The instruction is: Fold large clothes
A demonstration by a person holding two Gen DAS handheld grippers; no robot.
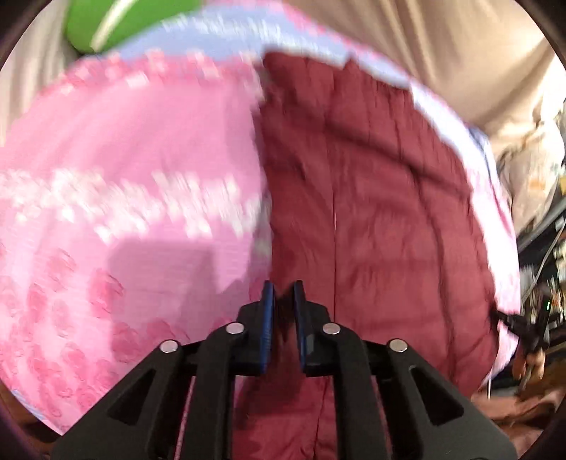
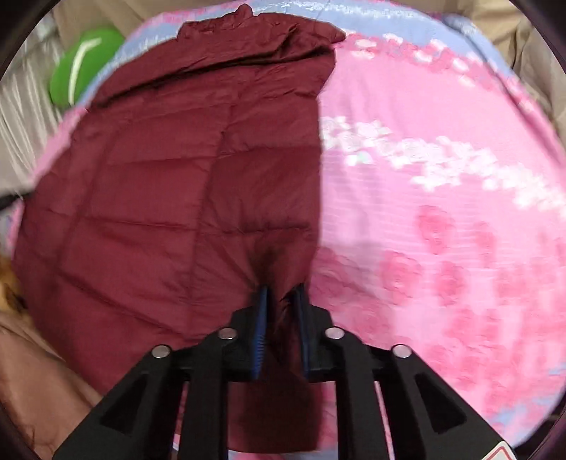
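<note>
Left wrist gripper: clamped on a fold of the maroon quilted jacket.
Left wrist jacket: spreads ahead and right of the gripper over the pink floral bedspread.
Right wrist gripper: pinching the jacket's edge.
Right wrist jacket: ahead and left; bedspread to the right.

Both wrist cameras look steeply down, close above a maroon quilted jacket on a pink floral bedsheet. Both views also share the far green cushion.
</note>
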